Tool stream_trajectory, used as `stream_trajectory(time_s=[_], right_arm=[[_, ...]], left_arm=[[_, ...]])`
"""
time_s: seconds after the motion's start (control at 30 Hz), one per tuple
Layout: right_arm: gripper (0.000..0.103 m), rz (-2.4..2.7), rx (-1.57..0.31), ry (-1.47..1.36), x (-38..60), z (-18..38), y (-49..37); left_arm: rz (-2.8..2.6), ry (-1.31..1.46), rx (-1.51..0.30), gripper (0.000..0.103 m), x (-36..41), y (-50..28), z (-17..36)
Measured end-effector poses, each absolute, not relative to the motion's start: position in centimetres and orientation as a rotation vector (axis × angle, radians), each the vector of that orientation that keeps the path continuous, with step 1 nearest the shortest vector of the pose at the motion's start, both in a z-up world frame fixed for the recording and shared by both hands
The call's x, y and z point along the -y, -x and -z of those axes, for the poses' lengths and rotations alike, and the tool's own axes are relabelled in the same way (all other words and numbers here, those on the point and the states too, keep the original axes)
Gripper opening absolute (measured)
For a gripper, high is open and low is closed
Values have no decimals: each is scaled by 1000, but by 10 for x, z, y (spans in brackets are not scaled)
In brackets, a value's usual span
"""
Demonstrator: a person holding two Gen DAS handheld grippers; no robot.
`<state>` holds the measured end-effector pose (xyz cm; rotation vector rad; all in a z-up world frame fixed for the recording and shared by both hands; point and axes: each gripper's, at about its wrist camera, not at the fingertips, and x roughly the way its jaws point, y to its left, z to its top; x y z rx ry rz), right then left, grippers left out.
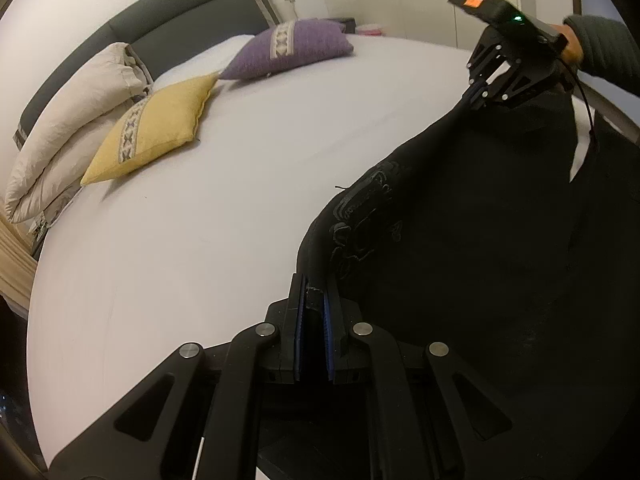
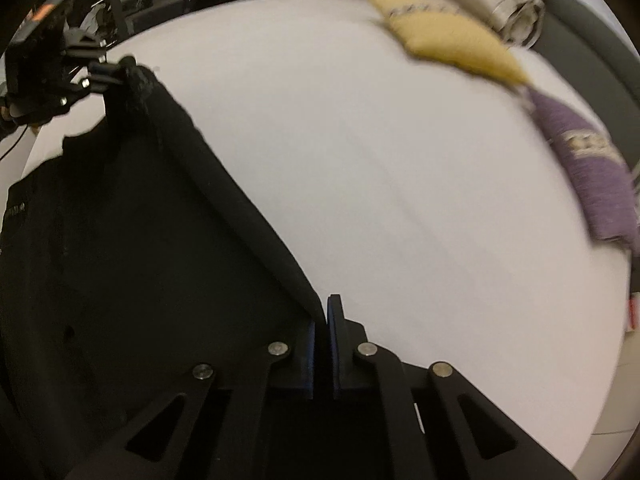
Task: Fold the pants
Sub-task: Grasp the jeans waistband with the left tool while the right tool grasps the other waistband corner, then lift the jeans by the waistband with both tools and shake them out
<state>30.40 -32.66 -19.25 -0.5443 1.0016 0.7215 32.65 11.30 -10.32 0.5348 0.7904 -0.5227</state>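
Currently the left gripper [image 1: 314,300] is clamped on an edge of the black pants [image 1: 460,260], its blue pads pinching the fabric at about 6 o'clock in the left wrist view. At 1 o'clock in that view the right gripper [image 1: 474,94] grips another part of the same edge — the cloth runs taut between the two and hangs over the white bed [image 1: 200,220]. Beyond the pants lie a yellow cushion [image 1: 152,128] at 10 o'clock and a purple cushion [image 1: 288,48] at 12 o'clock — both clear of the garment.

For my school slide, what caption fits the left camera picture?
Left gripper and right gripper pinch black pants above a white bed.
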Motion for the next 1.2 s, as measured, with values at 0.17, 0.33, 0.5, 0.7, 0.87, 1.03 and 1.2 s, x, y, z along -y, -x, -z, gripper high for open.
stream_trajectory(time_s=[0.17, 0.33, 0.5, 0.7, 0.87, 1.03, 1.2], right_arm=[[5, -630, -859, 644, 321, 151, -252], [3, -546, -748, 797, 309, 142, -180], [3, -486, -698, 858, 300, 156, -109], [3, -432, -704, 881, 292, 183, -39], [3, -431, -734, 950, 279, 215, 3], [3, -417, -739, 943, 275, 219, 24], [3, -410, -720, 992, 262, 206, 43]], left_arm=[[530, -517, -752, 7, -116, -289, 78], [534, -501, -736, 7, -126, -226, 63], [541, -510, -750, 7, -124, -153, 76], [540, -493, -801, 7, -119, -83, 108], [532, -480, -830, 7, -120, -42, 133], [536, -469, -829, 7, -122, -8, 144], [523, -449, -826, 7, -129, -1, 146]])
